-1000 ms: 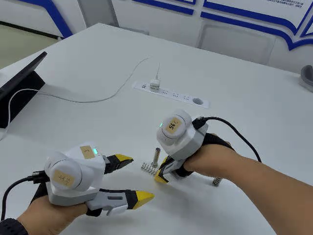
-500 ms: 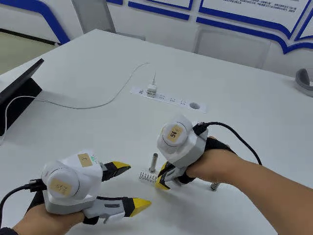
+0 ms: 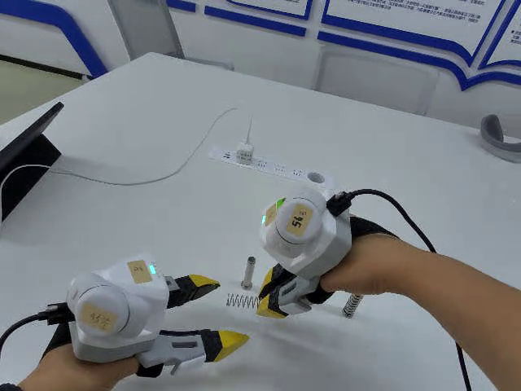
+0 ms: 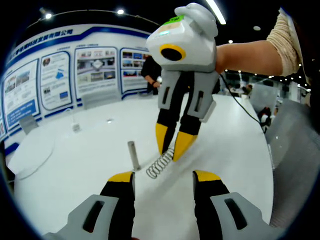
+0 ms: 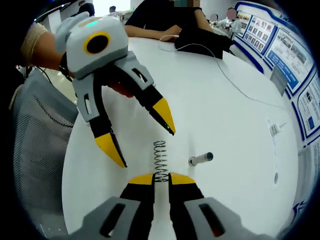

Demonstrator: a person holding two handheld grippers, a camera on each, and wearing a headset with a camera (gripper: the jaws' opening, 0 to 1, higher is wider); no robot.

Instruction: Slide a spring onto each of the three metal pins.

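Observation:
My right gripper [image 3: 269,303] is shut on one end of a small steel spring [image 3: 242,300], which sticks out low over the white table [image 3: 146,114] toward my left gripper [image 3: 218,311]. In the right gripper view the spring [image 5: 160,160] runs straight ahead from my right gripper [image 5: 161,179]. A bare metal pin [image 3: 248,271] stands upright just beyond the spring. Another pin with a spring on it [image 3: 352,305] stands behind the right hand. My left gripper [image 4: 164,176] is open, aimed at the spring [image 4: 159,165] and the pin [image 4: 133,155], holding nothing.
A white power strip [image 3: 269,165] with a plugged charger and a thin cable [image 3: 163,167] lies at mid-table. A dark screen [image 3: 24,159] stands at the left edge. A grey curved object [image 3: 501,138] rests at the far right. People sit at the table's far side [image 5: 165,15].
The head camera has shifted. My right gripper keeps its hold on the spring and has drawn it slightly nearer to me, away from the bare pin. The left gripper stays open in place.

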